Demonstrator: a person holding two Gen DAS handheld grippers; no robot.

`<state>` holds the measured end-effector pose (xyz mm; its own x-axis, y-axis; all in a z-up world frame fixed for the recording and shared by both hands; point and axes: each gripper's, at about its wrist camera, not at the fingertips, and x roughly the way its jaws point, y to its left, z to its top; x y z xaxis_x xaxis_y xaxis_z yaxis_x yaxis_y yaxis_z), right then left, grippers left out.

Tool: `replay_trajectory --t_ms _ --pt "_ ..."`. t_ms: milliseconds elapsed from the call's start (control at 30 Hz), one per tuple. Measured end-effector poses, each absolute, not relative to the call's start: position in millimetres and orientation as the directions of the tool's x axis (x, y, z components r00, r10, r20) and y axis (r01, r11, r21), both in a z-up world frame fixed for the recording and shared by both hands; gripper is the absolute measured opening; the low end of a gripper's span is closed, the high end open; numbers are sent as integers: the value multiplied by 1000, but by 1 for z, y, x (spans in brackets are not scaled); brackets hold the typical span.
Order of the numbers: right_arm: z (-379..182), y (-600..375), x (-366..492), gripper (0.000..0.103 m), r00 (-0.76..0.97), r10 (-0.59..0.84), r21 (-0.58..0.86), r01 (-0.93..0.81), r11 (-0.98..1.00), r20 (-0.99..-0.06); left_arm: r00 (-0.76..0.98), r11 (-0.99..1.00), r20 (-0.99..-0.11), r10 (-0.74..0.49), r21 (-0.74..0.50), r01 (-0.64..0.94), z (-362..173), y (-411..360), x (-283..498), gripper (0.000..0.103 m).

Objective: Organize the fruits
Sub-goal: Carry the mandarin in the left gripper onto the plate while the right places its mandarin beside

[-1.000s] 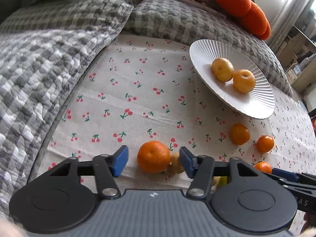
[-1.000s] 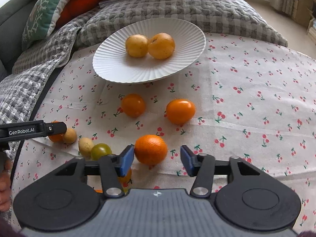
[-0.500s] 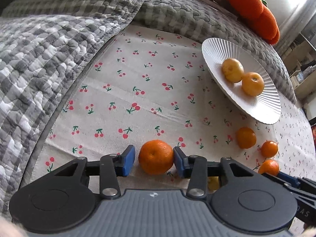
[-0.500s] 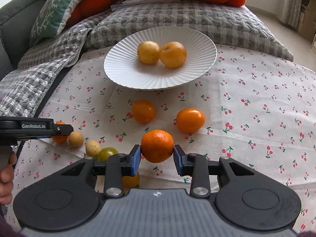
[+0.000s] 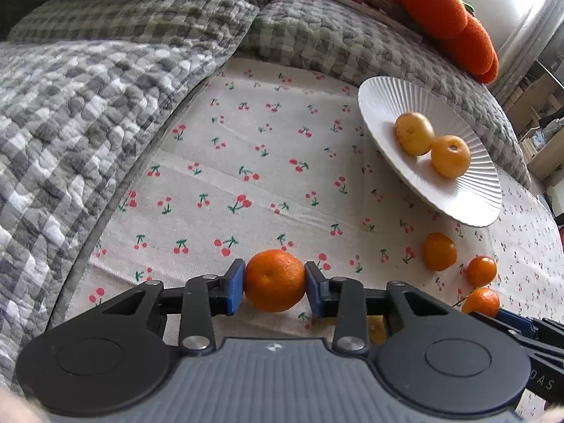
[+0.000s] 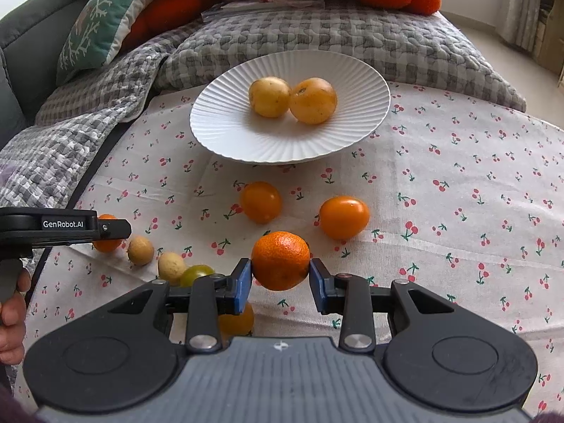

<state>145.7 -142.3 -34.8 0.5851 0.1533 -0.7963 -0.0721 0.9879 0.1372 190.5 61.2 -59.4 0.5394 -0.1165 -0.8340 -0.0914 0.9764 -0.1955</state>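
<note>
Blue-padded jaws of the left gripper [image 5: 274,290], just closing, clamp one mandarin [image 5: 275,281] near the cherry-print cloth's [image 5: 246,148] near edge, the right gripper [image 6: 280,279] clamping another mandarin [image 6: 280,260], both probably bound for the white plate [image 6: 225,130] toward the far edge.

Hidden and cut-off fruit near the tongs

An orange fruit [image 6: 237,320] sits mostly hidden under the right tongs' left finger; the green fruit [image 6: 196,273] beside it is partly covered; behind the left tongs, a yellow fruit [image 5: 376,328] barely shows.
</note>
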Motion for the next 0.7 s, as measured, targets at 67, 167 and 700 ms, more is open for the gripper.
replay_trajectory --t_ms 67,167,700 --pt "-33 -143 147 32 593 152 135 -74 988 -790 552 979 -827 -107 -185 -86 -56 59 191 30" --pt "-28 -145 148 32 611 154 139 -73 988 -776 575 982 -812 -99 -175 -78 -47 55 194 30" --pt "-4 -159 181 32 725 146 108 -99 989 -673 653 944 -717 -245 -331 -9 -20 33 221 30"
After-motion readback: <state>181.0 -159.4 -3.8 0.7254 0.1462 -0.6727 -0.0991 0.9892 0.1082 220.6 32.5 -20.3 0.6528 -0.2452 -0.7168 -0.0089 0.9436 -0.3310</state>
